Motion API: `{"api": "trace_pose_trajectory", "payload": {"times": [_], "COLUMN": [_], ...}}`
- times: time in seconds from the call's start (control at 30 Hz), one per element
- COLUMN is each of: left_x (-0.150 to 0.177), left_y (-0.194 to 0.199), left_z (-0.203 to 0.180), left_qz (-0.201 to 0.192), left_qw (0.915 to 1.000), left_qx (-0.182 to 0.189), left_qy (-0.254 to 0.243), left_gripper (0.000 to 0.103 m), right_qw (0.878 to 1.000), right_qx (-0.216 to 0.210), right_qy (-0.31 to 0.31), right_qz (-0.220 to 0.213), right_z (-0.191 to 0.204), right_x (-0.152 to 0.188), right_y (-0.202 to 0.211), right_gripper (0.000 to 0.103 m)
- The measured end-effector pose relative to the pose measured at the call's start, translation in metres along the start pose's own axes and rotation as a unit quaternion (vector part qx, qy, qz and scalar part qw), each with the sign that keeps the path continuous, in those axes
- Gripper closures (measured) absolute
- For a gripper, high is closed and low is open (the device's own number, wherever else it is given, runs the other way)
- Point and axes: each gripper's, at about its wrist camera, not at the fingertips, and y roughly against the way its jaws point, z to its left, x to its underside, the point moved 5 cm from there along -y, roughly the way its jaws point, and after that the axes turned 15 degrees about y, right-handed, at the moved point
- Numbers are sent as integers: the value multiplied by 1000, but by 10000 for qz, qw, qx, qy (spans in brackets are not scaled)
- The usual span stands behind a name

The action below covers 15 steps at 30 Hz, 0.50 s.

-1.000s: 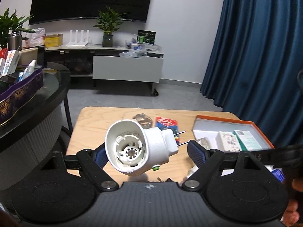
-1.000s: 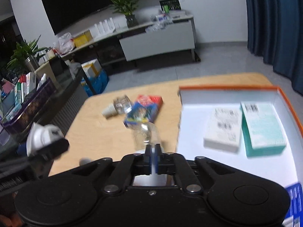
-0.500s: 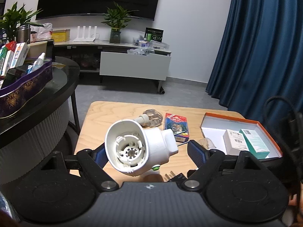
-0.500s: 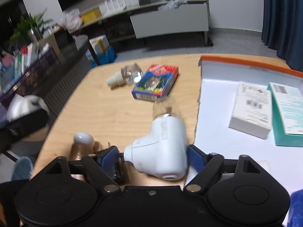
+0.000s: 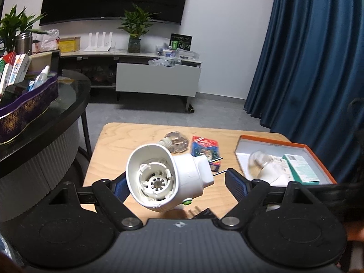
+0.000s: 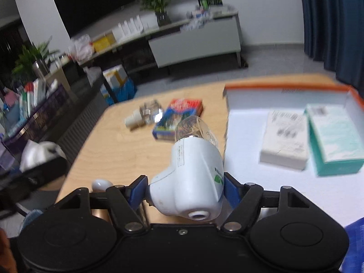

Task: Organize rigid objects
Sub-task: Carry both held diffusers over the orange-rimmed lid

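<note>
Wooden and pale, the bench (image 5: 109, 150) carries everything, and behind it stand a TV stand and a blue curtain. Nearest in the left wrist view, the left claw (image 5: 175, 182) has its jaws spread wide; a white plug-in holder (image 5: 163, 177) sits against its left pad only, open mouth facing the camera. That looks like a loose carry rather than a firm pinch, and whether it counts as a grasp I cannot tell. In the right wrist view, the right claw (image 6: 183, 190) has just been closing on a white plug-in with a clear bottle (image 6: 191, 159), and both blue pads now press its sides. It hangs above the bench edge beside the orange-rimmed box (image 6: 284, 86), probably so it can go inside. Already in the box lie a white carton (image 6: 284, 141) and a teal carton (image 6: 334, 141), side by side. Farther out on the bench, a small glass bottle (image 6: 147, 113) and a red-and-blue pack (image 6: 179, 116) wait, not yet sorted.
</note>
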Motion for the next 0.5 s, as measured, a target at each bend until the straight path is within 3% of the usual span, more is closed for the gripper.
{"api": "trace_pose_trajectory", "payload": {"times": [0.23, 0.5], "left_x": [8, 18], "left_y": [6, -1], "left_z": [-40, -103], "left_qz": [75, 322], "left_qw": [9989, 9927], "left_qx": [418, 1034], "left_qy": [-188, -528], "left_gripper": [17, 17], "right_qw": [9968, 9863], "right_qx": [520, 1298], "right_qy": [-59, -439], "right_qz": [-603, -915], "right_z": [-39, -103], "right_x": [-9, 4], "right_y": [72, 140], "right_gripper": [20, 20]}}
